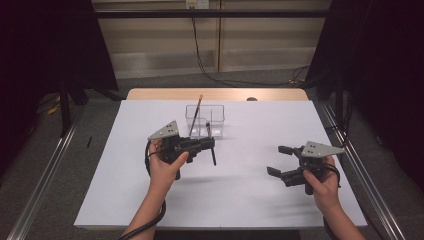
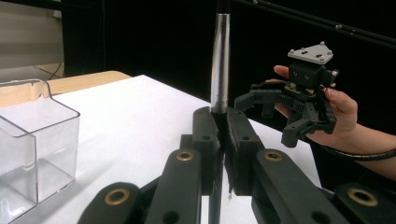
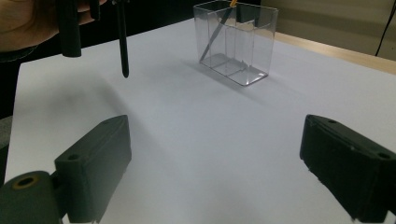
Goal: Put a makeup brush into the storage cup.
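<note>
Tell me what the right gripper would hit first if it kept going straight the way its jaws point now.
Probably nothing soon: the right gripper, jaws open, points across bare white table. Farther along that line stands the clear container, likely the first thing met, though depth is hard to judge. The pen hangs off to one side.

1. In the left gripper view, the pen [image 2: 220, 60] runs off the top edge, and its lower part is hidden between the closed jaws of the left hand-held gripper [image 2: 219, 122].
2. The clear box [image 2: 32, 144] is cut off by that view's left and bottom edges.
3. In the right gripper view, the pen's upper end leaves the top edge.
4. In the high view, the pencil [image 1: 196, 114] in the box is too small to tell its markings.
</note>
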Demonstrator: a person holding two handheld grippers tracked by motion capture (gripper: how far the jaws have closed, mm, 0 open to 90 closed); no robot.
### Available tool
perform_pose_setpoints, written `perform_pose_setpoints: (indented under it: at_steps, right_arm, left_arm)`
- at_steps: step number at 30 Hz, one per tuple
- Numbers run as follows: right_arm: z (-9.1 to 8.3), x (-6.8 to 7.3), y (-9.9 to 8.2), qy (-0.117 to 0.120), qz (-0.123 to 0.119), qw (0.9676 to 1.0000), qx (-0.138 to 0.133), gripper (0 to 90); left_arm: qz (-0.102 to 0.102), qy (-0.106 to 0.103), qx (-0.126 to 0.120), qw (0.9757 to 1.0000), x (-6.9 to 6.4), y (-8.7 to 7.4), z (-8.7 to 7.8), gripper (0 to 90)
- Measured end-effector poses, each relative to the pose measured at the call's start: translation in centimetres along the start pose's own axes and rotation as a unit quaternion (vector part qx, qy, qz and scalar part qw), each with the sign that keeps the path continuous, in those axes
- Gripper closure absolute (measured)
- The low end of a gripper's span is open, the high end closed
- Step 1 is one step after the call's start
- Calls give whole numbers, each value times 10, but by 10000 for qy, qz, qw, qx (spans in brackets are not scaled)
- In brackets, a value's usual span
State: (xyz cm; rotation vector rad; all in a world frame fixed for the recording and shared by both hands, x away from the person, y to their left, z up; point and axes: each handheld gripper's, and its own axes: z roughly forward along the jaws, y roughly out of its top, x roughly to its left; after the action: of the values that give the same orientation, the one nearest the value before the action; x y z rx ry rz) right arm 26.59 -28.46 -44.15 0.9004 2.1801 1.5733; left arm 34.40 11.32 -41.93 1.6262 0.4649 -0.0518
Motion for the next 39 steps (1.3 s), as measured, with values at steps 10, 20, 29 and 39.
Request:
perform_pose_setpoints:
  at_steps: [10, 20, 29, 39]
  right_arm:
    - [-10, -6, -7, -77, 59, 10000, 16, 89]
    - [-22, -8, -12, -190, 76, 9998, -6, 89]
    - [-27, -8, -21, -227, 89, 9997, 30, 89]
    - [-35, -9, -28, -303, 160, 9994, 25, 89]
  left_arm:
    - [1, 70, 2, 10000, 3, -1, -3, 838]
    - [26, 172, 30, 9998, 9, 1, -8, 838]
    - [22, 270, 111, 9996, 16, 4, -14, 838]
    - [35, 359, 150, 9992, 24, 9, -16, 838]
